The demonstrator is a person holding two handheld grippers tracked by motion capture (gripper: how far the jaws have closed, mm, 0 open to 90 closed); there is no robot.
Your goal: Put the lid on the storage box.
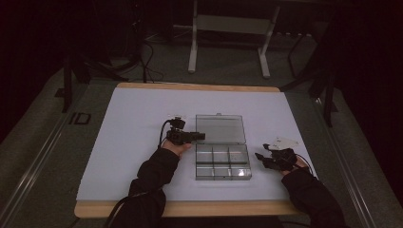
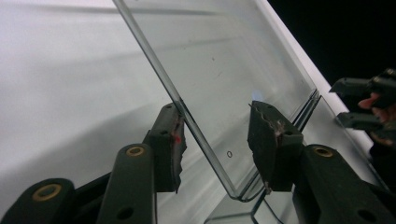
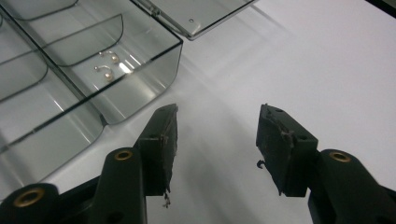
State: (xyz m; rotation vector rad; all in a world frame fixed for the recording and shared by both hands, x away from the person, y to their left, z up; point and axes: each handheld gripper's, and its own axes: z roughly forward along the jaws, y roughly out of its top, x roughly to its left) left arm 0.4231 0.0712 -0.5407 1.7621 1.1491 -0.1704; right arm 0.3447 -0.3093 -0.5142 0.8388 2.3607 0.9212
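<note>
Meanwhile, the left gripper [image 2: 217, 140] is straddling the clear organizer box's lid [image 2: 224, 70] edge, jaws parted, while the right gripper [image 3: 217, 140] is hovering wide open and empty beside the box [image 3: 93, 74].

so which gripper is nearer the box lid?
Left. The left gripper has its open jaws astride the lid edge; the right gripper sits off the box's right side, beside the tray.

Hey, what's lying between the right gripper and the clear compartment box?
Nothing: in the right gripper view, only bare white table separates the open right gripper from the compartment box; the high view agrees.
</note>
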